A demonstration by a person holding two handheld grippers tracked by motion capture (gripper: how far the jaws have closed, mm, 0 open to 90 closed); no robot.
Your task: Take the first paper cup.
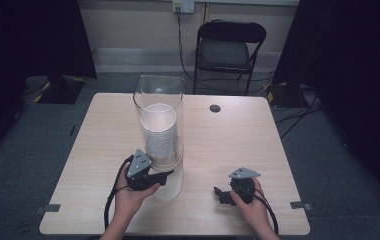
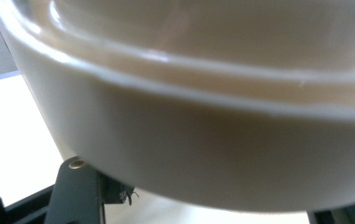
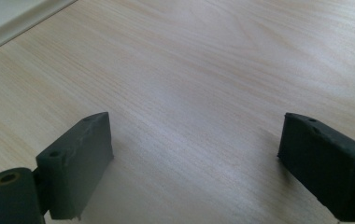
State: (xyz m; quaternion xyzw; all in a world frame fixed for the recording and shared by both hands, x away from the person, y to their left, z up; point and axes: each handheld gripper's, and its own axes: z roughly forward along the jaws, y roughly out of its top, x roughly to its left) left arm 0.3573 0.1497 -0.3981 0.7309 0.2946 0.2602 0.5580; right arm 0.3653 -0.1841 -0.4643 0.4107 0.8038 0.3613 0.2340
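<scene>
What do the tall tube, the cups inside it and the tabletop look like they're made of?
The tall tube looks like clear, glossy plastic or acrylic: the floor shows through it. The stacked cups look like matte white paper or thin plastic; hard to tell. The tabletop looks like pale wood-grain laminate, judging by its streaks.

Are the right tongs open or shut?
Open: the right tongs show bare table between their separated jaws.

A black folding chair (image 1: pixel 230 47) stands beyond the table (image 1: pixel 238 150) (a cable grommet (image 1: pixel 215 108) near its far edge).
</scene>
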